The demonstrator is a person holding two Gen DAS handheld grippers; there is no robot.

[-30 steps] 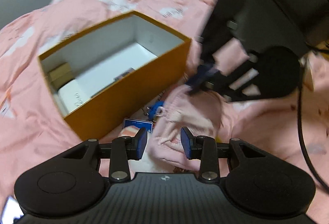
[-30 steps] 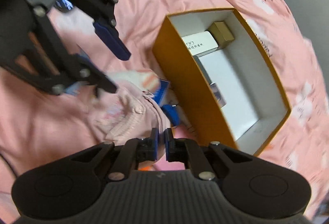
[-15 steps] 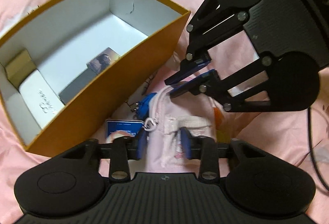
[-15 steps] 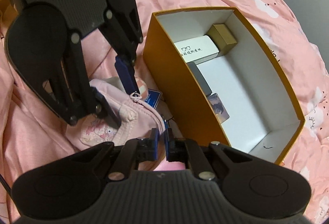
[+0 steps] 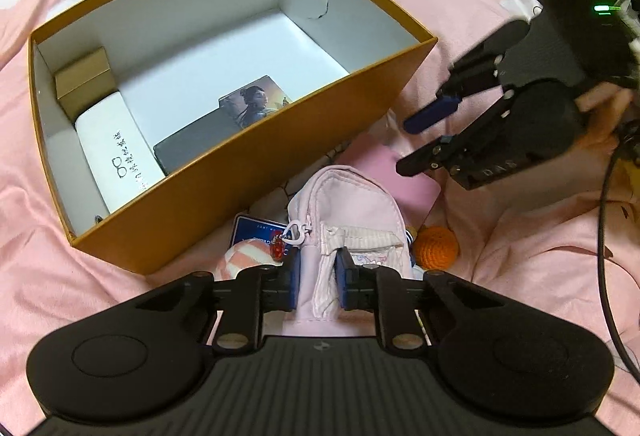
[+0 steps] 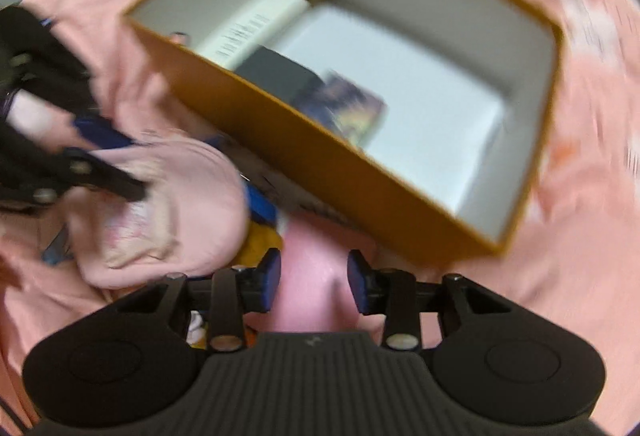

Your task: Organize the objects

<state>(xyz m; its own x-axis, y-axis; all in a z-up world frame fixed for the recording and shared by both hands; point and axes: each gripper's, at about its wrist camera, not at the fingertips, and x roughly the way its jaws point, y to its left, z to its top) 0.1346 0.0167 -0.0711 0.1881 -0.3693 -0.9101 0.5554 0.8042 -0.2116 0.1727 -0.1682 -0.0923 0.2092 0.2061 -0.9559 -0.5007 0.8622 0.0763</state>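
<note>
Left gripper (image 5: pixel 318 274): clamped on pouch (image 5: pixel 352 208) near edge, likely for lifting | Right gripper (image 6: pixel 314 282): jaws apart, empty, right of pouch | Ball (image 5: pixel 436 246): beside pouch | Box (image 5: pixel 280 140): just beyond, open-topped, probable destination.

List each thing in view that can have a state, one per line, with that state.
Orange box: open, no lid, partly filled.
Pink pouch: zipped, upright, gripped at its lower end.
Left tongs: shut on pink pouch.
Right tongs: open, holding nothing.
Orange ball: loose on the bedding, beside the pouch.
</note>
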